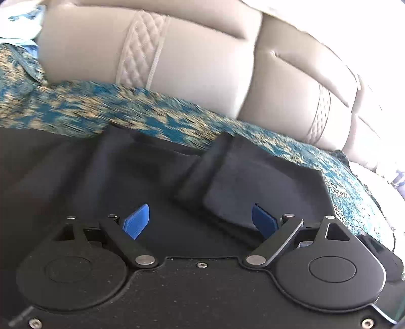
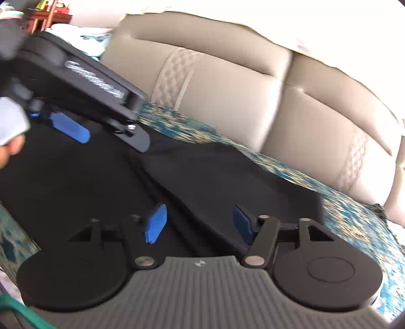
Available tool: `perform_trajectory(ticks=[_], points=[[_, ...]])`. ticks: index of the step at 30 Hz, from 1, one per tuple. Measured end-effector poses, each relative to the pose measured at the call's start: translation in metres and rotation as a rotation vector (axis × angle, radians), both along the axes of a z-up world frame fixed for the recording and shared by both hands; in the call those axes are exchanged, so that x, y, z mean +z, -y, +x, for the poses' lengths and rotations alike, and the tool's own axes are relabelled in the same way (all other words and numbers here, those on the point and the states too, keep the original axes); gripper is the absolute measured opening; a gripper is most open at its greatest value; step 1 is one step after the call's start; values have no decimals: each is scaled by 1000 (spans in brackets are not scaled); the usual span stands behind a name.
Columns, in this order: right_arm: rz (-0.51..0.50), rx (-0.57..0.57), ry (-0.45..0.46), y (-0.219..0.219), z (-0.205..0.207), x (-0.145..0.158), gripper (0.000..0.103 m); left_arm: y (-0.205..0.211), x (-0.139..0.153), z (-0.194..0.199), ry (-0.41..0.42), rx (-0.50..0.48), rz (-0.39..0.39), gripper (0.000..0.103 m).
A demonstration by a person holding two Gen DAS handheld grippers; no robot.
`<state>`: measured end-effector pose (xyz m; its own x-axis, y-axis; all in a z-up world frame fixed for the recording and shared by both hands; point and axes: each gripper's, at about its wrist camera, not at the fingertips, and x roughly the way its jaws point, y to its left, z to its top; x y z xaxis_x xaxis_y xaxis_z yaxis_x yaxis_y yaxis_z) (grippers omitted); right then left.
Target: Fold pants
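Note:
Black pants (image 1: pixel 157 167) lie spread on a teal and gold patterned cover; they also show in the right wrist view (image 2: pixel 227 177). A folded flap of the pants (image 1: pixel 243 177) lies ahead of my left gripper (image 1: pixel 200 221), which is open with its blue pads just above the cloth. My right gripper (image 2: pixel 200 222) is open too, low over a long crease in the pants. The left gripper also shows at the upper left of the right wrist view (image 2: pixel 76 101), hovering over the cloth, blurred.
The patterned cover (image 1: pixel 63 108) borders the pants at the back and right (image 2: pixel 354 215). A beige padded sofa back (image 1: pixel 202 63) rises behind it (image 2: pixel 227 96). A wooden shelf (image 2: pixel 48 12) stands at the far left.

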<state>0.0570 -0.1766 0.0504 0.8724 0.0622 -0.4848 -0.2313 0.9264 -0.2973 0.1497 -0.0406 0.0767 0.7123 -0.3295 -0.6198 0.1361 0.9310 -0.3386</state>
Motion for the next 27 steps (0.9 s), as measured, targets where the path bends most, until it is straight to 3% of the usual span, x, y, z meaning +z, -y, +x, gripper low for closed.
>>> perform_trajectory(ticks=[4,6,8,9,10,11,14,22,27], points=[[-37,-17,20,21,-13,-6,86,27,-18,21,-14,12,42,95],[-45,-7,35,28,-19,-9,90,38,-21,27,30,26,83,98],[-48,1,57,31,-24,-12,95,49,-24,33,41,24,112,95],[-47,6,71,33,-27,-13,99,52,-24,33,58,37,129,71],[-46,9,80,35,-28,-15,103,55,-23,32,78,50,154,22],[-46,9,87,37,-29,-16,103,56,-22,34,75,19,144,12],[-34,19,77,40,-31,-20,103,53,-9,26,102,15,87,9],[-51,-3,84,50,-40,-26,103,38,36,-33,268,18,135,7],[-37,-66,63,64,-45,-30,103,6,28,-66,278,93,216,7]])
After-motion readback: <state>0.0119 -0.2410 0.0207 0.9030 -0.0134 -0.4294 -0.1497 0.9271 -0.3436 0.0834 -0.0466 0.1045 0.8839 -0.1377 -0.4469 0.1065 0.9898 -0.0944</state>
